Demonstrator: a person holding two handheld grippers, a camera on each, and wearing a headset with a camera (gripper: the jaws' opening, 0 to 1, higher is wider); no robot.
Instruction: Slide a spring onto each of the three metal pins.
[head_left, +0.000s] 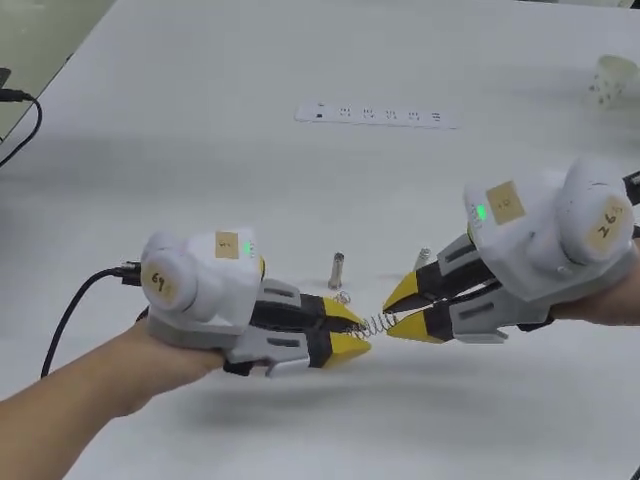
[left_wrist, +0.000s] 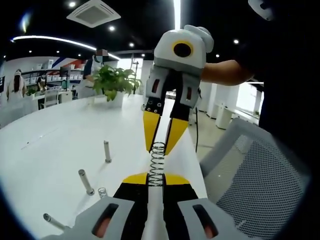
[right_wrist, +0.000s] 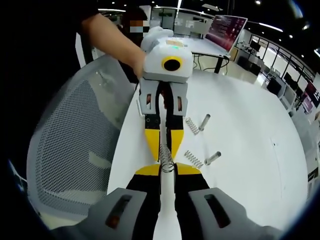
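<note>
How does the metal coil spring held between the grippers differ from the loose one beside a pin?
The held metal coil spring is off the white table, clamped by the left gripper and right gripper; the loose metal spring lies on it, untouched. The loose spring lies beside a metal pin; the held spring is on no pin. Both are wire coils.

Two grippers meet tip to tip.
Left gripper (head_left: 358, 335), its forearm (head_left: 90, 390) entering from 8 o'clock, points to 3 o'clock; right gripper (head_left: 398, 310) comes from 3 o'clock, pointing to 9. Both pairs of jaws pinch one spring (head_left: 378, 322).
</note>
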